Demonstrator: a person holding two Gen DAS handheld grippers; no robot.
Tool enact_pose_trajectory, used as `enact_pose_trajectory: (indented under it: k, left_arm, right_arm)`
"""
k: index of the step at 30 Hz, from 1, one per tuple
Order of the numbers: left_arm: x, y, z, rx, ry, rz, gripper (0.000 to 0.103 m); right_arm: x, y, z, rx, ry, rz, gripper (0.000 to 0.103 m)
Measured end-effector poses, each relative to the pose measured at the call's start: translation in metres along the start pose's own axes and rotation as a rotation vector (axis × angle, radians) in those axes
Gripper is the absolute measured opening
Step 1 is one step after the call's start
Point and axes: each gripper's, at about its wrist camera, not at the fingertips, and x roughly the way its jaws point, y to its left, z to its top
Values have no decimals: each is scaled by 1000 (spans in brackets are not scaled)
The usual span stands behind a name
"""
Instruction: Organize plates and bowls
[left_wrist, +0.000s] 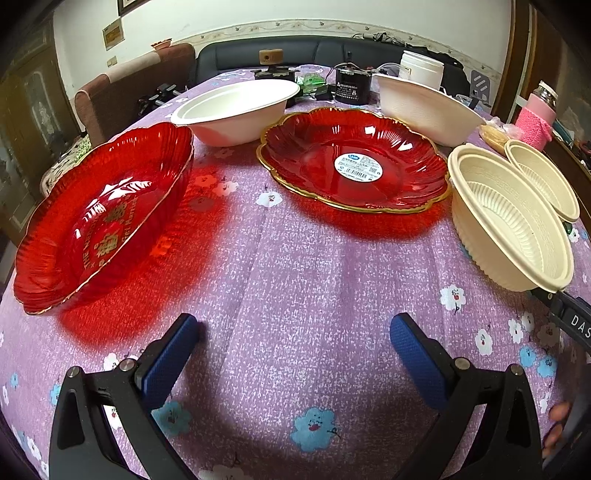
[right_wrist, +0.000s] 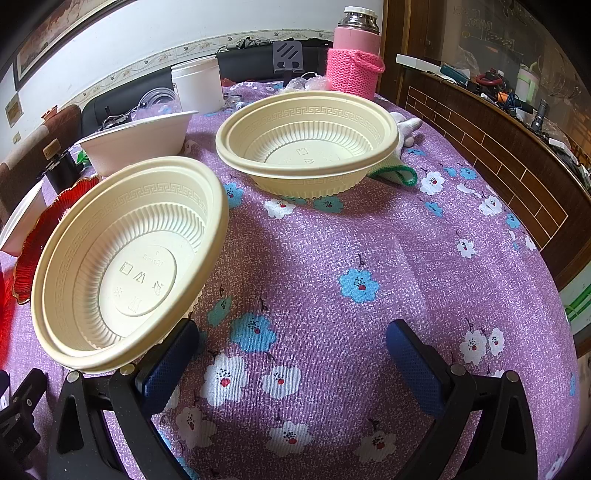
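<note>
we see a table under a purple flowered cloth (left_wrist: 295, 266), a dark sofa (left_wrist: 258, 53) and a brown armchair (left_wrist: 122, 88) behind it, a white wall with a patterned border (left_wrist: 295, 26) — and a wood-panelled counter (right_wrist: 498, 155) alongside.

The tablecloth (left_wrist: 295, 280) is purple with blue and white flowers. Two plates (left_wrist: 354, 158) are clear red, gold-rimmed and ribbed. Two bowls (left_wrist: 236, 107) are plain white; two others (right_wrist: 306, 144) are cream with ribbed walls and key-pattern rims.
</note>
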Motion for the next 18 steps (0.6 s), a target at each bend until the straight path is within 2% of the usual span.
enact_pose_trajectory:
  k: [4,8,14,18]
  left_arm:
    - [-10,-3,-11,4,-4,6,103]
    - [-15,-3,-17,35,39,-27,103]
    - [-36,-1,-40,97,37,-85,103]
    - [-66,12,-49,62,-35,-160,103]
  right_arm:
    - [1,1,1,7,44,-1,102]
    - [-5,3,-9,-19,49,16,102]
    - [-20,0,-25,-59,71,48,102]
    - [-32,-3,-36,-42,74,93,102]
